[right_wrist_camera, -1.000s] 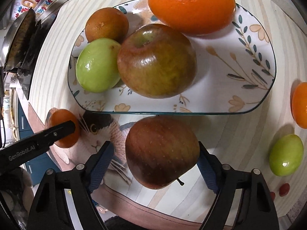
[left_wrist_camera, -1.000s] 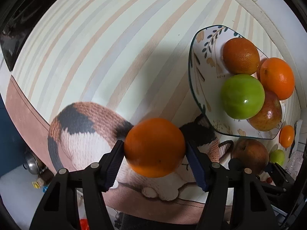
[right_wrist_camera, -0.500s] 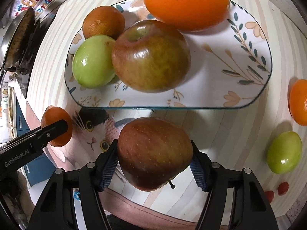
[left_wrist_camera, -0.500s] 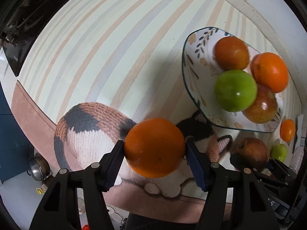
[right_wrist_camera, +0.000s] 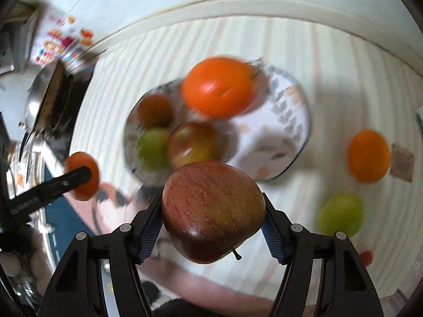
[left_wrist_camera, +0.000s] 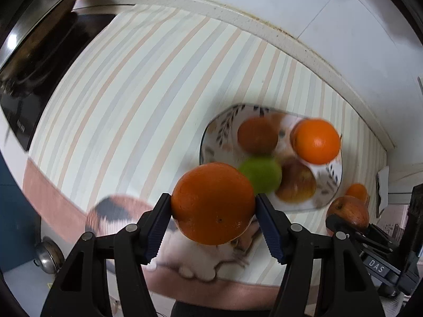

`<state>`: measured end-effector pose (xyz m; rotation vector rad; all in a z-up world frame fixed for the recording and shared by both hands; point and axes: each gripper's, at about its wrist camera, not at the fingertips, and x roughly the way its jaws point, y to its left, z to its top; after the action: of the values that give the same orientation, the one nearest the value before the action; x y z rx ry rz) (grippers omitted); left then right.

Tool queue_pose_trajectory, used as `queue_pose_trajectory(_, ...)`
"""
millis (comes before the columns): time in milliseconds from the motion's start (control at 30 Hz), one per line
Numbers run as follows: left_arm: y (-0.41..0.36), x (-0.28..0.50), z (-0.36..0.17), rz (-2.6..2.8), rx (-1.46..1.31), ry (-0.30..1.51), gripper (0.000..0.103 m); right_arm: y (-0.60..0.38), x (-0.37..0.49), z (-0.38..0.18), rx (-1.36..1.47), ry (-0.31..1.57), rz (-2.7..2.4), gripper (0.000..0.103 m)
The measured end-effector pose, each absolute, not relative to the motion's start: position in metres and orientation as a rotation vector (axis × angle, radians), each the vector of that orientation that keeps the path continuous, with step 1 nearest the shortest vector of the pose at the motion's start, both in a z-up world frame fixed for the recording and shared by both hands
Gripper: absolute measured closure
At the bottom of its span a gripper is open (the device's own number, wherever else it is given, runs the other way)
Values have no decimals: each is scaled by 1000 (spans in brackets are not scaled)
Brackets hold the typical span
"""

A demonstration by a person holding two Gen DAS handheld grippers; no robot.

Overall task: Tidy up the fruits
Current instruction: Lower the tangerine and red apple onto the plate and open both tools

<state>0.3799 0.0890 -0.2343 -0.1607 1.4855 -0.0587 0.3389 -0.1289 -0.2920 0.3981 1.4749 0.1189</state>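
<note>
Gripping an orange (left_wrist_camera: pixel 213 203) in left gripper (left_wrist_camera: pixel 213 220) jaws, red apple (right_wrist_camera: pixel 213 211) clamped in right gripper (right_wrist_camera: pixel 213 224), both above worktop (left_wrist_camera: pixel 127 100).

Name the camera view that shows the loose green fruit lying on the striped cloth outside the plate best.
The right wrist view: the round green fruit lies in full view, though blurred, on the striped cloth beside a loose orange. The left wrist view does not show it; the red apple there may hide it.

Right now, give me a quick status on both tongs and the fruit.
Left tongs shut on orange. Right tongs shut on red apple. Plate holds four fruits, room left. Loose orange and green fruit on mat.
</note>
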Motion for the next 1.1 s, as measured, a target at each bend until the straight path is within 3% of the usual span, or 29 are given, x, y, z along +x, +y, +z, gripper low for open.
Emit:
queue_pose_trajectory(333, 80, 445, -280, -46, -113, 1580, 41, -153, 386, -333, 347, 1503, 31, 33)
queue_pose_trajectory(867, 70, 445, -302, -45, -80, 1631, 40, -142, 407, -364, 302, 1557, 21, 32)
queue_pose_trajectory(967, 64, 446, -303, -59, -86, 1633, 27, -138, 408, -365, 308, 1558, 24, 32)
queue_pose_trajectory(1100, 60, 443, -297, -59, -76, 1617, 25, -135, 411, -356, 295, 1556, 31, 32)
